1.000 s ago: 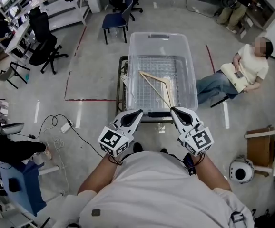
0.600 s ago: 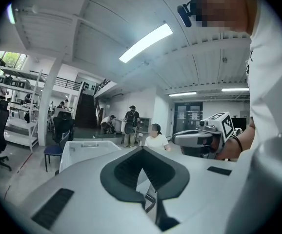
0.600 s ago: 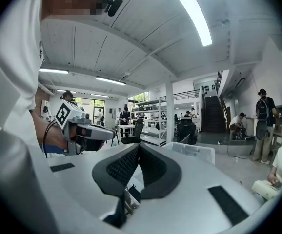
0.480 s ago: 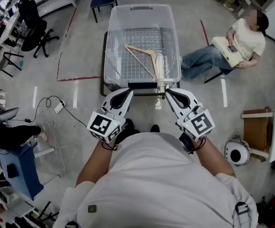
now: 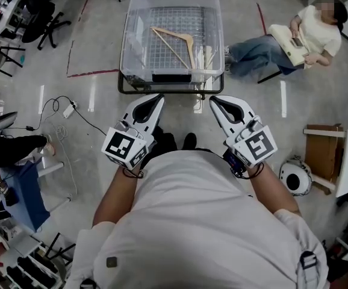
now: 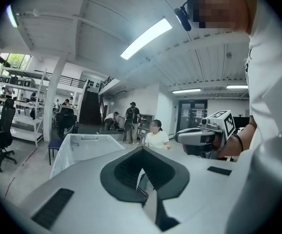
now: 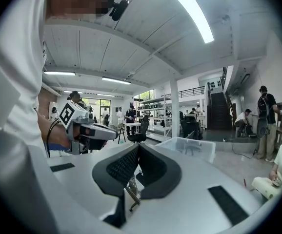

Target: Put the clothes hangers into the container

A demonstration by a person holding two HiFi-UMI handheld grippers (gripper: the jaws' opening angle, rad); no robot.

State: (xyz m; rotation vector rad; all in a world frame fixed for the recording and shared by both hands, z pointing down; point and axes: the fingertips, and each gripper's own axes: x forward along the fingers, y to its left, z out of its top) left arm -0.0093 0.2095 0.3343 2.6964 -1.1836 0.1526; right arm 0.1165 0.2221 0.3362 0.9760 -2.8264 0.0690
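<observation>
In the head view, a wooden hanger [image 5: 177, 41] lies flat inside the clear container [image 5: 215, 53]. The left gripper [image 5: 156, 97] and right gripper [image 5: 214, 100] hang side by side just short of its near wall, not touching it. The left gripper view shows its fingers pressed together with nothing between them. The right gripper view shows its fingers likewise together and empty.

bright, even indoor light falls from long ceiling tubes [image 6: 146, 38] that burn out to white in both gripper views. in the head view pale streaks of glare lie on the grey floor [image 5: 102, 53], the clear container [image 5: 171, 71] glints, and shadows are soft. the head view is sharp, while the gripper views are fisheye, bent and black at their round edges.
</observation>
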